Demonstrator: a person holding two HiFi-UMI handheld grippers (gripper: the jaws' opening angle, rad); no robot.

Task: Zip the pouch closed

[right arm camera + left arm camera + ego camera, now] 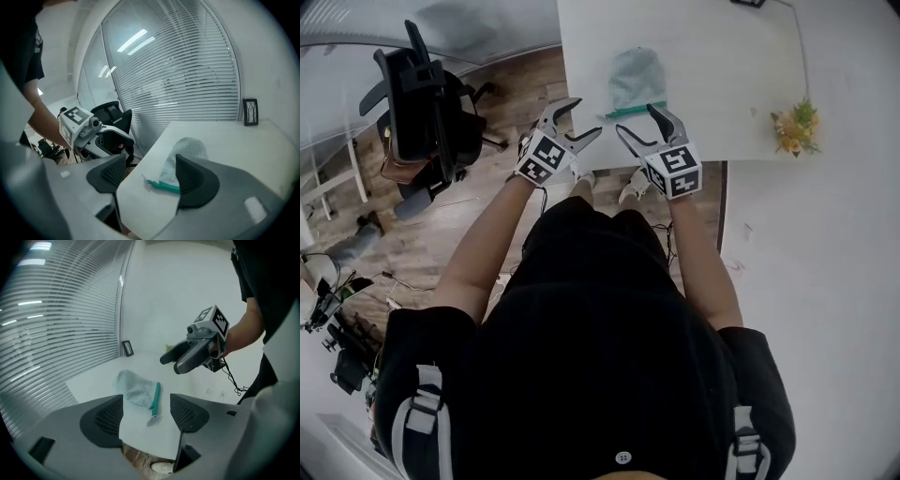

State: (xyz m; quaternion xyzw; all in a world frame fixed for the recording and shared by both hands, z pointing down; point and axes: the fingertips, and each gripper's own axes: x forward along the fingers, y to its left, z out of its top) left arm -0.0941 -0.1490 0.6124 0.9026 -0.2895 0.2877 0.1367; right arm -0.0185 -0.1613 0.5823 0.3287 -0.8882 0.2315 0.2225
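Hovering over the near edge of the white surface (712, 75), the left tool (581, 119) and right tool (638, 121) are both gaping wide, gripping nothing. Just beyond them the pale pouch (636, 77) is lying flat, its teal zipper strip (635, 111) facing the tools.

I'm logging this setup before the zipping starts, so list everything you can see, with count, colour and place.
Pouch: one, pale grey-blue with teal zip, flat on table near front edge.
Table: one, white, ahead of person.
Flowers: one small bunch, yellow-orange, table's right edge.
Frame: one, black, table's far side.
Chair: one, black, on floor at left.
Blinds: one wall, grey, left of table.
Shoes: two, white, under table edge.
Left tool: one, grey, open, empty, at front edge.
Right tool: one, grey, open, empty, at front edge.
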